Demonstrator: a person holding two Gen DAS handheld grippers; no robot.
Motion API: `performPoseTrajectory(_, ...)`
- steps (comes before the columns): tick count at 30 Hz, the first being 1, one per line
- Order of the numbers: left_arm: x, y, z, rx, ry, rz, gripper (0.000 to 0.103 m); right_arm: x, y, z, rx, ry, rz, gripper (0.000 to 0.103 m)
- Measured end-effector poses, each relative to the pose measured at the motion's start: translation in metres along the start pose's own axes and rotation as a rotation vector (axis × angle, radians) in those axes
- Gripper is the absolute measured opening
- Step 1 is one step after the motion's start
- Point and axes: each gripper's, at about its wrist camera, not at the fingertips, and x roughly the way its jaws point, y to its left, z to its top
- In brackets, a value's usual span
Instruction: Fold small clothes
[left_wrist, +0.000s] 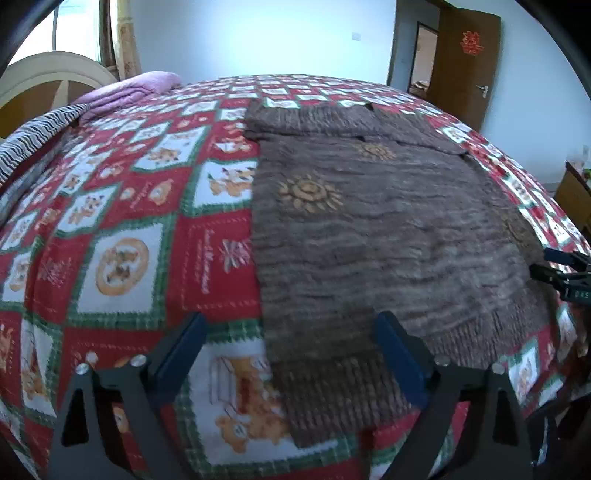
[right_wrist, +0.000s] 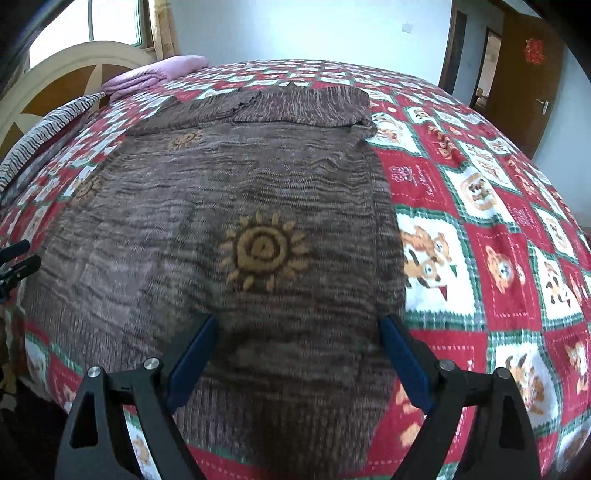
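Under my tongs the bed (left_wrist: 122, 206), in its red-and-green bear quilt, carries the brown knitted sweater (right_wrist: 207, 206) spread flat, with a folded lilac blanket (left_wrist: 125, 92) and striped cloth (left_wrist: 33, 136) near the headboard.

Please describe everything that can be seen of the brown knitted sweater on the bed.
The brown knitted sweater with orange sun motifs lies flat and spread out on the red, white and green checked bedspread with bear pictures. Its yarn is mottled brown in wavy horizontal streaks. The hem nearest the cameras is ribbed. At the far end both sleeves are folded across the chest. Several suns show, the clearest near the right side. The open left tongs and open right tongs hover over the two hem corners, gripping nothing.
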Motion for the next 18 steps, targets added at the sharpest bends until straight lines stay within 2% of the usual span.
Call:
performPoseTrajectory(7, -0.007, 0.001, -0.013, -0.036, 0.023, -0.055, 0.082, -0.005, -0.006, -0.016, 0.032, -0.011, 0.014, 0.09)
performPoseTrajectory(10, -0.01, 0.001, -0.017, -0.054, 0.027, -0.07, 0.073, -0.007, -0.008, -0.021, 0.047, -0.018, 0.016, 0.09)
performPoseTrajectory(13, -0.012, 0.0, -0.021, -0.049, 0.027, -0.062, 0.054, -0.008, -0.01, -0.023, 0.053, -0.019, 0.018, 0.091)
performPoseTrajectory(15, -0.013, -0.002, -0.023, -0.034, 0.02, -0.044, 0.029, -0.009, -0.01, -0.023, 0.057, -0.009, 0.018, 0.091)
performPoseTrajectory(16, -0.015, -0.003, -0.023, -0.026, 0.016, -0.06, 0.023, -0.009, -0.011, -0.023, 0.06, -0.004, 0.019, 0.091)
performPoseTrajectory(17, -0.015, -0.003, -0.023, -0.024, 0.018, -0.082, 0.009, -0.01, -0.012, -0.023, 0.064, 0.0, 0.021, 0.091)
performPoseTrajectory(18, -0.017, -0.005, -0.023, -0.021, 0.017, -0.086, 0.009, -0.01, -0.013, -0.023, 0.067, 0.002, 0.023, 0.091)
